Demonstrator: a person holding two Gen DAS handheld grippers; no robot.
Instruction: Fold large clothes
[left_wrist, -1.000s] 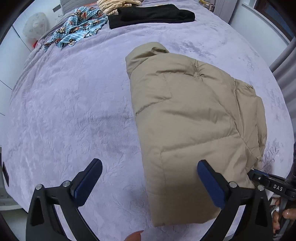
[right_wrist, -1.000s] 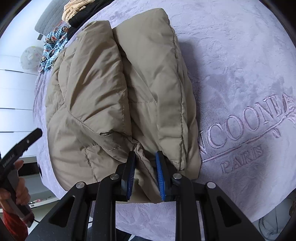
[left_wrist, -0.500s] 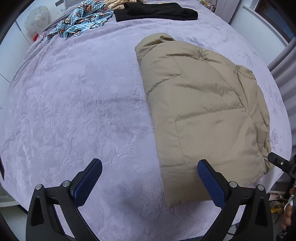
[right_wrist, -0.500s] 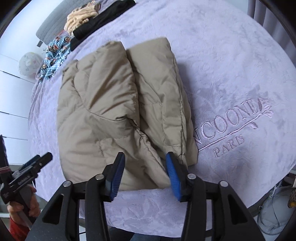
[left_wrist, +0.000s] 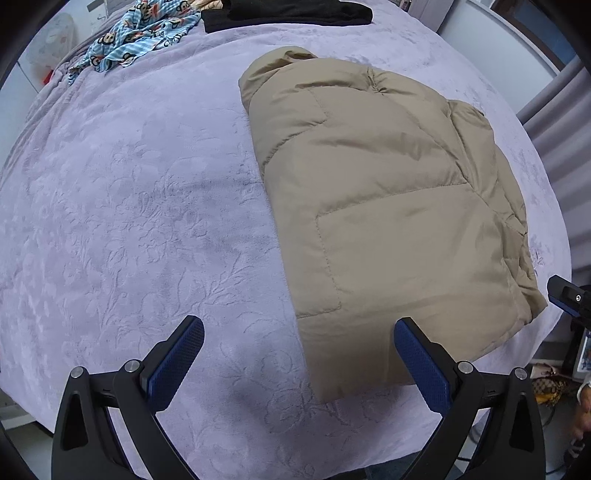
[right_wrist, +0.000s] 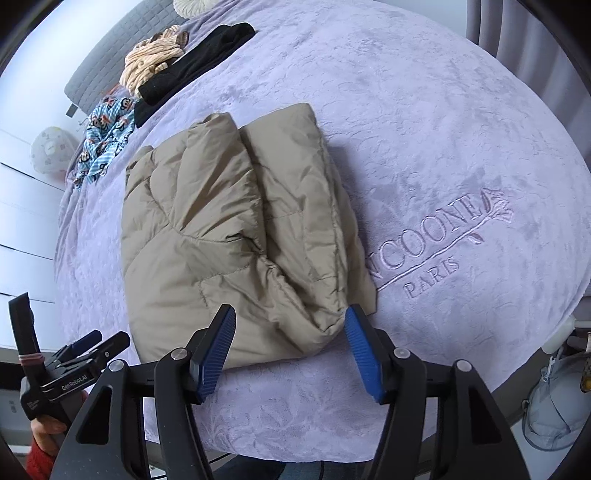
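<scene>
The tan puffer jacket (left_wrist: 384, 206) lay folded near the bed's (left_wrist: 140, 206) front edge, apparently finished, which explained why the left gripper (left_wrist: 295, 354) and right gripper (right_wrist: 290, 345) hovered with jaws wide, holding nothing.

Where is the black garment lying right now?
The black garment lies at the bed's far end, upper left in the right wrist view, between the cream striped clothing and the monkey-print fabric, well beyond the folded tan jacket.
</scene>
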